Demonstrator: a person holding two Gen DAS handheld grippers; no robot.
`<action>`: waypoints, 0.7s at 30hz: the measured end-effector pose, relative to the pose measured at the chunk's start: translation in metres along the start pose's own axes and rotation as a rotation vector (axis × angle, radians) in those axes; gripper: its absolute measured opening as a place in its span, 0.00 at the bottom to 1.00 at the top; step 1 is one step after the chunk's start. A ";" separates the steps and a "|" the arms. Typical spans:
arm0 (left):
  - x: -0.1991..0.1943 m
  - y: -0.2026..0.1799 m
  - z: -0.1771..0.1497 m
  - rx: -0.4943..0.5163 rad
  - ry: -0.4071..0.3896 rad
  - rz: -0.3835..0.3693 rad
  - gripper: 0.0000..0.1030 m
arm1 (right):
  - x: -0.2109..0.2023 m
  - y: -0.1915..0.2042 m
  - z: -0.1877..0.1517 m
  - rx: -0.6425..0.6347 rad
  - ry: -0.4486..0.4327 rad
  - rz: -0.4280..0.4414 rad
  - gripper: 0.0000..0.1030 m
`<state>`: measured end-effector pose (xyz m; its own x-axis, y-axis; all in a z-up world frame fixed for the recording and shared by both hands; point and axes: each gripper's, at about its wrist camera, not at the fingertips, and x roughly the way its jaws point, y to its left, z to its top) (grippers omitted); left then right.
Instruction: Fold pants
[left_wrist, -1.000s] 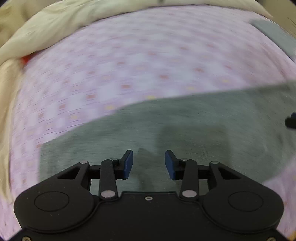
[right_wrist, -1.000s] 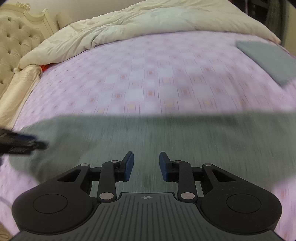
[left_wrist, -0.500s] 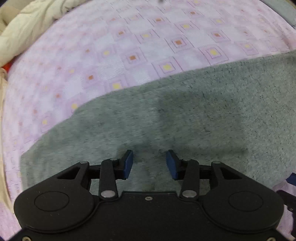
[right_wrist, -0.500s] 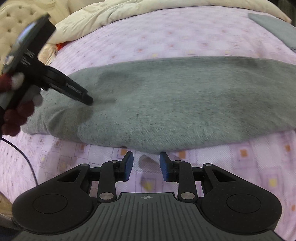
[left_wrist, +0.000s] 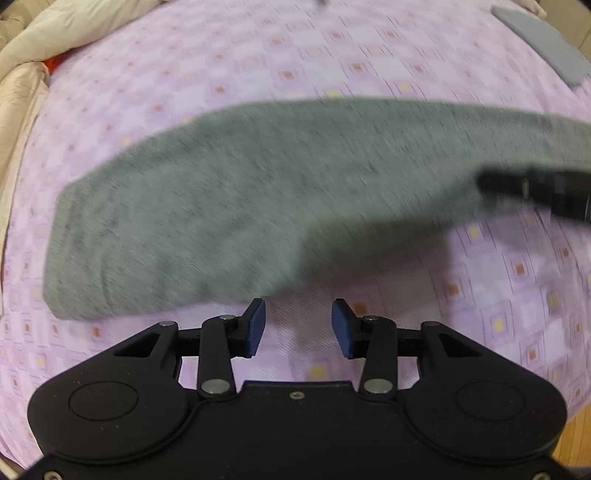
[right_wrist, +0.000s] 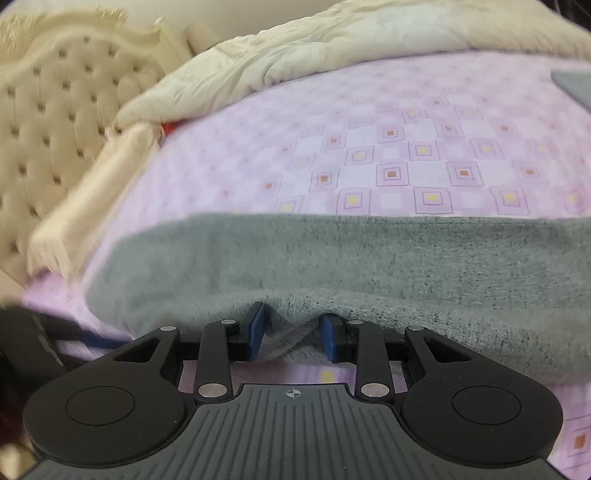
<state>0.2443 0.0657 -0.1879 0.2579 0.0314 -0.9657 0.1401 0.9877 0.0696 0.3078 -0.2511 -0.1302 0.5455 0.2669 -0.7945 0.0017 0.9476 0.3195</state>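
The grey pants (left_wrist: 258, 192) lie as a long folded band across the pink checked bed sheet (left_wrist: 332, 55). My left gripper (left_wrist: 297, 325) is open and empty, just short of the band's near edge. The right gripper shows in the left wrist view as a dark blurred shape (left_wrist: 535, 188) over the band's right part. In the right wrist view my right gripper (right_wrist: 291, 334) is open, its blue pads (right_wrist: 256, 328) on either side of the pants' (right_wrist: 369, 258) near edge, which bunches between them.
A cream duvet (right_wrist: 295, 48) is heaped along the far side of the bed. A tufted cream headboard (right_wrist: 48, 110) stands at the left. A folded grey garment (left_wrist: 546, 44) lies at the far right corner. Wooden floor (left_wrist: 576, 439) shows past the bed's near edge.
Both grippers have pulled back toward the near edge of the pants. The right gripper has dropped low, and the pants' edge now sits between its open pads.
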 end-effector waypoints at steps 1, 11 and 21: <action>0.004 -0.006 0.001 0.004 0.004 0.006 0.49 | -0.001 -0.003 0.001 0.021 0.003 0.009 0.30; 0.006 -0.023 0.066 -0.051 -0.088 0.032 0.49 | -0.008 -0.045 0.012 0.223 0.006 0.021 0.30; 0.070 -0.002 0.110 -0.107 0.106 0.079 0.50 | -0.023 -0.032 -0.010 -0.012 0.058 0.032 0.36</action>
<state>0.3674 0.0493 -0.2280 0.1612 0.1199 -0.9796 0.0192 0.9920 0.1246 0.2866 -0.2852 -0.1278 0.4952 0.3061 -0.8131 -0.0253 0.9406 0.3387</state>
